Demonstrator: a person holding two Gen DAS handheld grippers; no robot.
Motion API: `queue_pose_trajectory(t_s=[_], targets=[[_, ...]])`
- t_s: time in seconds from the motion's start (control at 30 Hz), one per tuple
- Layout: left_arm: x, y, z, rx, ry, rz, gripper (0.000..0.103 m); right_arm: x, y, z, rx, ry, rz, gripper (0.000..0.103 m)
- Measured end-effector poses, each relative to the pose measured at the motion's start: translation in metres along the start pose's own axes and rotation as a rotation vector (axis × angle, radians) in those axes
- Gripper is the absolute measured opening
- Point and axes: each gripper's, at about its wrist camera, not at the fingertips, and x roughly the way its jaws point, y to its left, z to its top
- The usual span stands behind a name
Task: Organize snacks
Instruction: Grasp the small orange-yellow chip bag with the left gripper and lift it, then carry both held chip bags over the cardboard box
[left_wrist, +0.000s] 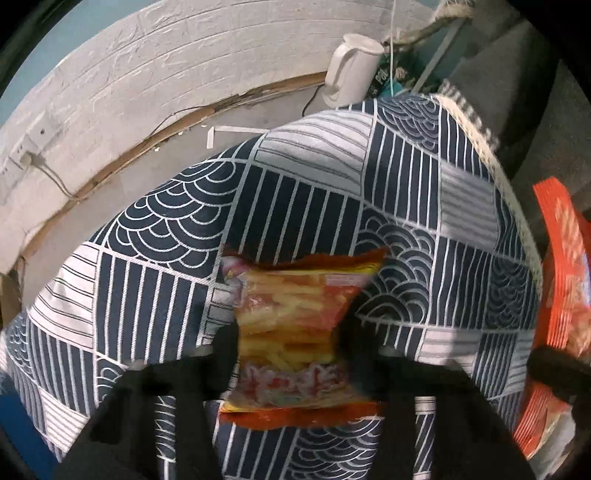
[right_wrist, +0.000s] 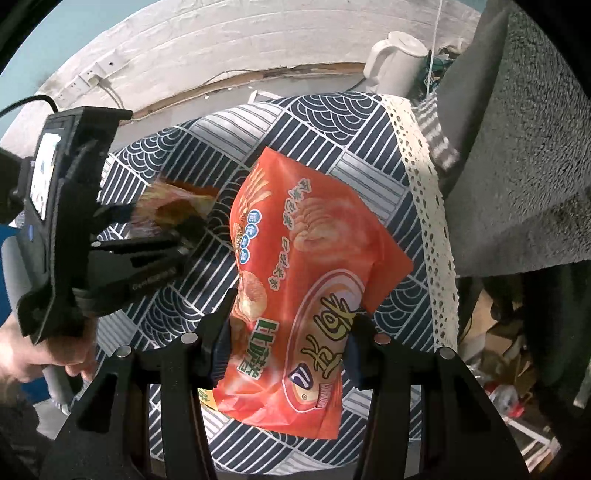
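Note:
A small yellow-and-red packet of stick snacks (left_wrist: 291, 325) sits between my left gripper's (left_wrist: 290, 339) fingers, pinched in at its waist, over the blue patterned tablecloth (left_wrist: 177, 229). My left gripper is shut on it. The right wrist view shows the same packet (right_wrist: 173, 206) at the left, held by the left gripper (right_wrist: 184, 225) in a person's hand (right_wrist: 22, 354). My right gripper (right_wrist: 288, 332) is shut on a large orange chip bag (right_wrist: 306, 251), which hangs over the cloth (right_wrist: 332, 122). That bag's edge (left_wrist: 561, 288) also shows at the far right of the left wrist view.
A white kettle (right_wrist: 395, 62) stands on the floor beyond the table's far edge, by the white brick wall with a socket (right_wrist: 88, 79). A grey upholstered piece (right_wrist: 517, 147) rises at the right, past the cloth's lace trim (right_wrist: 432, 206). Clutter lies on the floor below it (right_wrist: 506, 369).

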Motion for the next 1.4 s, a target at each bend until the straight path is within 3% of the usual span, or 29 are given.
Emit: queue_pose_trajectory(t_s=[0.33,0.73,1.1,1.4], targets=[[-0.021,0.007,-0.016,-0.059,0.001,0.013,0.039,-0.011,0.01,-0.002,-0.029,-0.02,0.014,0.049],[-0.107,0.015,-0.039,-0.069,-0.061,0.057,0.039,-0.047,0.042,-0.009,-0.097,-0.083,0.021,0.049],[-0.178,0.05,-0.083,-0.101,-0.1,0.13,0.039,-0.086,0.071,-0.018,-0.15,-0.147,0.067,0.049],[-0.227,0.085,-0.128,-0.182,-0.138,0.128,0.039,-0.112,0.094,-0.02,-0.171,-0.188,0.105,0.049]])
